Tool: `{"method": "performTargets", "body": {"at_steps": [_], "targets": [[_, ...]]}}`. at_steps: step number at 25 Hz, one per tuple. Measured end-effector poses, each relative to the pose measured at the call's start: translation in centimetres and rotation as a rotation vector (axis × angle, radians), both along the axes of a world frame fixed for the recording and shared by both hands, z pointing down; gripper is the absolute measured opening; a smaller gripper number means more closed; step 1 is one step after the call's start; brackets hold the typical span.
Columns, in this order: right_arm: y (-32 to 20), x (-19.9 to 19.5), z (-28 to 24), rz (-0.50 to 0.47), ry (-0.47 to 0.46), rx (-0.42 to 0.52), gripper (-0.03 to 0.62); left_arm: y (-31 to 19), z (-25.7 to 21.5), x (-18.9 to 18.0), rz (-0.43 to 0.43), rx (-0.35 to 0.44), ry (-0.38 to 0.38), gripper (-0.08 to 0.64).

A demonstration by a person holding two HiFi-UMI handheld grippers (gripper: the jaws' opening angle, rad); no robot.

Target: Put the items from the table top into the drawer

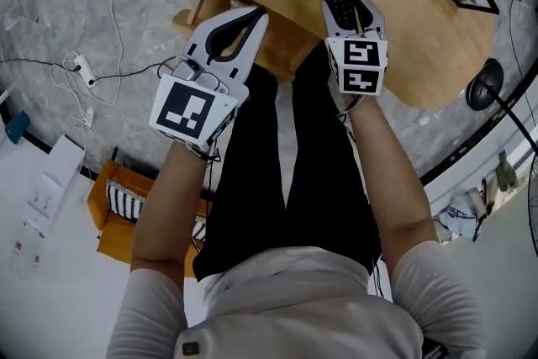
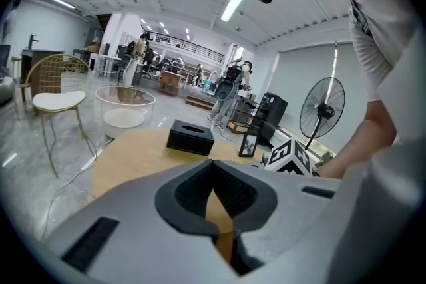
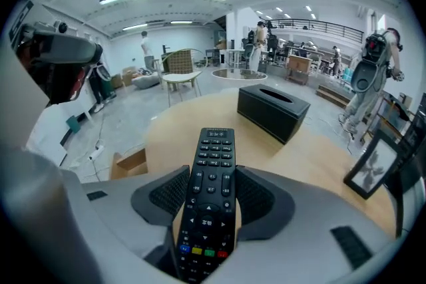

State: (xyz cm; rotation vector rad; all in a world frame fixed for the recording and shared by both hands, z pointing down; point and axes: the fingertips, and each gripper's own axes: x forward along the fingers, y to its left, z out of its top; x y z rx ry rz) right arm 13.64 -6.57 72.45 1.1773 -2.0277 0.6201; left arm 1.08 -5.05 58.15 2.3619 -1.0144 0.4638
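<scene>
Jaws: right gripper (image 3: pixel 211 191) clamps remote (image 3: pixel 214 153); left gripper (image 2: pixel 213 173) closed, empty.

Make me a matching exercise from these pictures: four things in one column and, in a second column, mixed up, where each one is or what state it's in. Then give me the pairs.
Column one
1. remote control
2. tissue box
3. picture frame
4. left claw

Column two
A. shut, nothing in it
B. propped upright on the table
C. gripped in the right claw
D. sitting flat on the table, slot facing up

Pairs: 1-C, 2-D, 3-B, 4-A
</scene>
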Motion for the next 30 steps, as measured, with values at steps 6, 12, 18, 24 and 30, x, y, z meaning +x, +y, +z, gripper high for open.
{"method": "performTargets", "body": {"at_steps": [6, 12, 18, 24, 30], "targets": [[1.7, -9.3, 2.1, -0.153, 0.005, -0.027, 0.233, 2.9, 2.2, -8.9, -0.133, -0.043, -0.005, 0.009], [4.4, -16.7, 4.6, -0.334, 0.016, -0.062, 0.233, 5.4, 4.1, -15.2, -0.263, -0.038, 0.017, 0.009], [7.4, -21.6, 8.0, -0.496, 0.037, -0.091, 0.233, 7.3, 6.5, -18.3, -0.321, -0.052, 0.033, 0.009], [9.8, -22.7, 12.3, -0.613, 0.091, -0.138, 0.233, 8.1, 8.5, -19.3, -0.366, -0.081, 0.057, 0.009], [10.8, -22.4, 15.4, -0.675, 0.144, -0.169, 0.235, 8.6, 9.8, -19.2, -0.368, -0.143, 0.064, 0.009]]}}
